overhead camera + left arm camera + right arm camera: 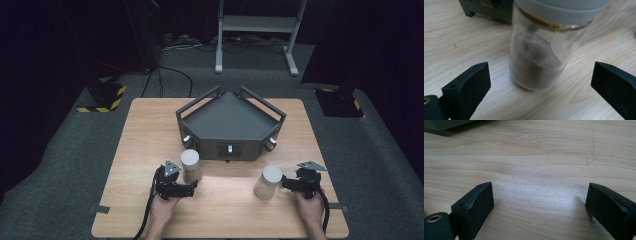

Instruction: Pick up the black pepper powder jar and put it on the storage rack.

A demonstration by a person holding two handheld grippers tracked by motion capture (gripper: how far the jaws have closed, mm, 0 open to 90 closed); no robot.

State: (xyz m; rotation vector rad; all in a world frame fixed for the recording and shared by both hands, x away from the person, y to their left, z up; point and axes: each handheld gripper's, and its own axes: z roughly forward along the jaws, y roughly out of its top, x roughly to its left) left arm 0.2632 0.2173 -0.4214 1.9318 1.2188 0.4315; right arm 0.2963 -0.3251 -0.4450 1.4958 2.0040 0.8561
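Two glass jars with grey lids stand upright on the wooden table (220,205). The left jar (190,165) holds brown powder; in the left gripper view the jar (536,57) stands just ahead of the jaws, centred between them and touching neither. My left gripper (186,184) (541,80) is open. The right jar (268,182) stands just left of my right gripper (287,184). In the right gripper view my right gripper (541,200) is open over bare wood, with nothing between its jaws.
A dark grey five-sided tray (230,150) with raised rails and front knobs sits at the table's middle back, close behind the left jar. Its edge shows as the tray (486,10) in the left gripper view and the tray (446,126) in the right one. Grey carpet surrounds the table.
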